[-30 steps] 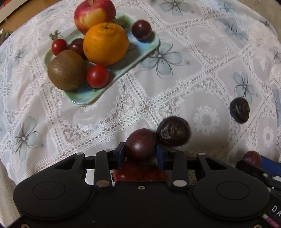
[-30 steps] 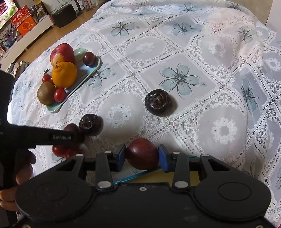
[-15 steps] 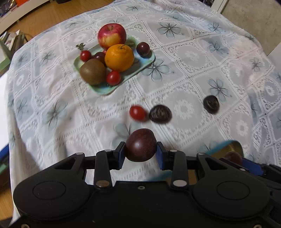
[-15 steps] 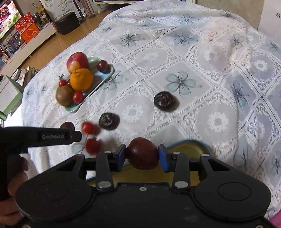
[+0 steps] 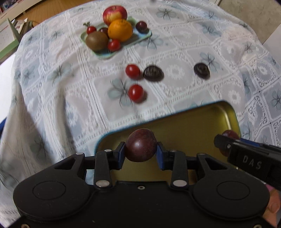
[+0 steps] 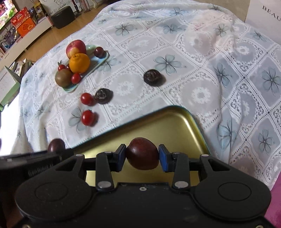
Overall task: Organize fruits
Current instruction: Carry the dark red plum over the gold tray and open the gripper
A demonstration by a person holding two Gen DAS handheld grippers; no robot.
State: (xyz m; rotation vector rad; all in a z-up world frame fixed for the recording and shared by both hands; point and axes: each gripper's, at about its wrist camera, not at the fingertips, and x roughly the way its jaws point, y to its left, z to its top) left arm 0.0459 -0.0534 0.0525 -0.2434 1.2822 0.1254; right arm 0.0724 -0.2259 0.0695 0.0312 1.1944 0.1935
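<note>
Left gripper (image 5: 141, 153) clamped on smooth round dark-red plum (image 5: 141, 147); right gripper (image 6: 142, 155) likewise on second glossy plum (image 6: 142, 153). Probably firm yet slippery, bruisable; best pinched across widest middle, over gold metal tin (image 6: 175, 122).

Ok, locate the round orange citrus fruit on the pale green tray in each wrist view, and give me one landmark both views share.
Left wrist view: the round orange citrus fruit sits upper centre, on the pale green tray, just below the red apple.
Right wrist view: the same orange sits upper left, again below the apple.
Shared landmark: the brown kiwi at the tray's near corner.
</note>
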